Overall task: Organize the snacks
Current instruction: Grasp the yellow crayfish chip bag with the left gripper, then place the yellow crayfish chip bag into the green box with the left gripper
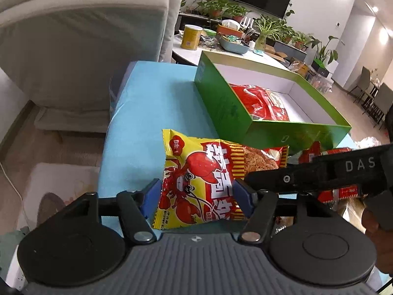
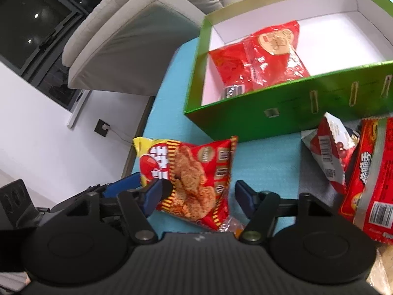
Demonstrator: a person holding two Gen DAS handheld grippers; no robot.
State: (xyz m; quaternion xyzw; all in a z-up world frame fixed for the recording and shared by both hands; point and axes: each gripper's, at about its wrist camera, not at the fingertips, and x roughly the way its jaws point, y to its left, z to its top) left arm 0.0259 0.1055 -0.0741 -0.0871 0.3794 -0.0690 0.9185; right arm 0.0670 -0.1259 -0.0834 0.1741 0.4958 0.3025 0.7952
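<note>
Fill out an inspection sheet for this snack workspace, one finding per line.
Surface: blue table cover.
Job's things: yellow crayfish snack bag on the cover; red bag in the green box; more packets beside it.
Clutter: yellow canister, trays on the far table.
Grippers: left gripper closed on the crayfish bag; right gripper open around it.
Cables: cord from a wall socket.
Surroundings: grey sofa, potted plants.

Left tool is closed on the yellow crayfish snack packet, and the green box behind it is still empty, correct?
Not quite. The left tool does clamp the yellow crayfish packet, but the green box is not empty: the right wrist view shows a red snack bag lying inside it.
</note>
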